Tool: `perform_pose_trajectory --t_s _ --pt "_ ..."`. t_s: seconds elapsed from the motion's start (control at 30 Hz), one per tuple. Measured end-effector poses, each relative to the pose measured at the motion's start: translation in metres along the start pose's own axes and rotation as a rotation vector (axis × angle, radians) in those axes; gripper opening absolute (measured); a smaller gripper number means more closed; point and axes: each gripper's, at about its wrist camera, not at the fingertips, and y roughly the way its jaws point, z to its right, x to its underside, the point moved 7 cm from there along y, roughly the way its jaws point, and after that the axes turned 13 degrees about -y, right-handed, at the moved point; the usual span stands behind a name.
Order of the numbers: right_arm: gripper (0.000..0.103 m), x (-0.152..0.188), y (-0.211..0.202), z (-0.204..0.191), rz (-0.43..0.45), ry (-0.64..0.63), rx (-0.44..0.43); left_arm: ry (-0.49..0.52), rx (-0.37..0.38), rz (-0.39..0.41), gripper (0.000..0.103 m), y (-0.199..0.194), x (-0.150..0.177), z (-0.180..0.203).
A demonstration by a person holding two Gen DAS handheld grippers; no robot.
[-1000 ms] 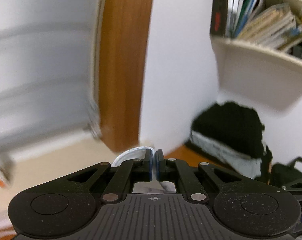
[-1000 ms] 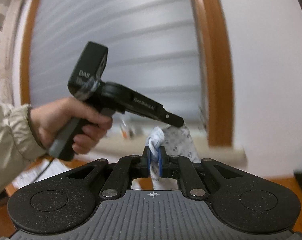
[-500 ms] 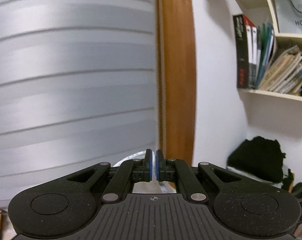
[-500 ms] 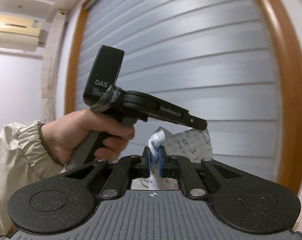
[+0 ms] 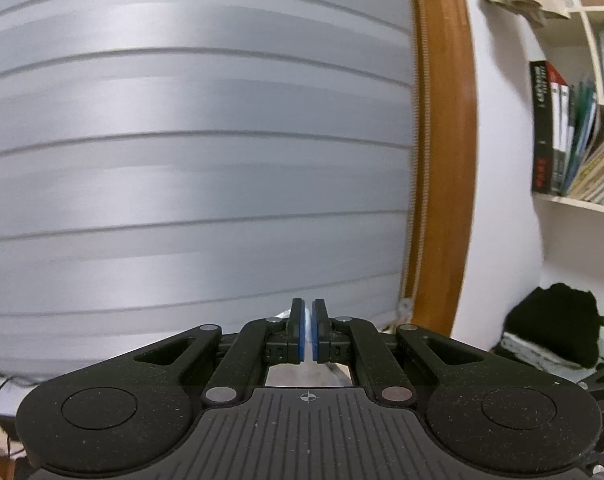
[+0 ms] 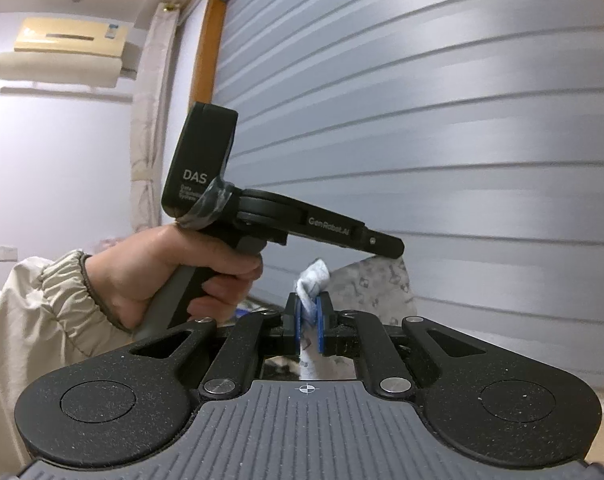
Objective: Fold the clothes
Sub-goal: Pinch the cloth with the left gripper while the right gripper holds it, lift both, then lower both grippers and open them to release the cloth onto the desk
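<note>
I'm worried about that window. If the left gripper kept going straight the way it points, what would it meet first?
Most likely the grey window blind; nothing else shows ahead of the left gripper, though depth is unclear.

Two hand-held grippers [image 6: 310, 320], one garment [image 6: 376, 280]

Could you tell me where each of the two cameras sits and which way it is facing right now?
Left wrist: on the left gripper, looking along its shut fingers at the grey blind, with a bookshelf to the right.
Right wrist: on the right gripper, pinching the patterned cloth; it faces the left hand with its sleeve.
Shared: the blind, the wooden window frame, the left gripper and the cloth.
</note>
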Motion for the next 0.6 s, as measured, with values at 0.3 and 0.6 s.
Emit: perform_pose_trajectory --t_s 0.3,0.6 --pt "0.009 0.028 0.056 -0.047 -0.063 0.027 -0.092 -0.088 -0.062 -0.047 0.003 -0.014 0.048 -0.083" --pt "0.016 0.123 0.136 -0.117 -0.284 0.113 -0.163 -0.185 -0.216 -0.224 0.008 -0.003 0.158 -0.198"
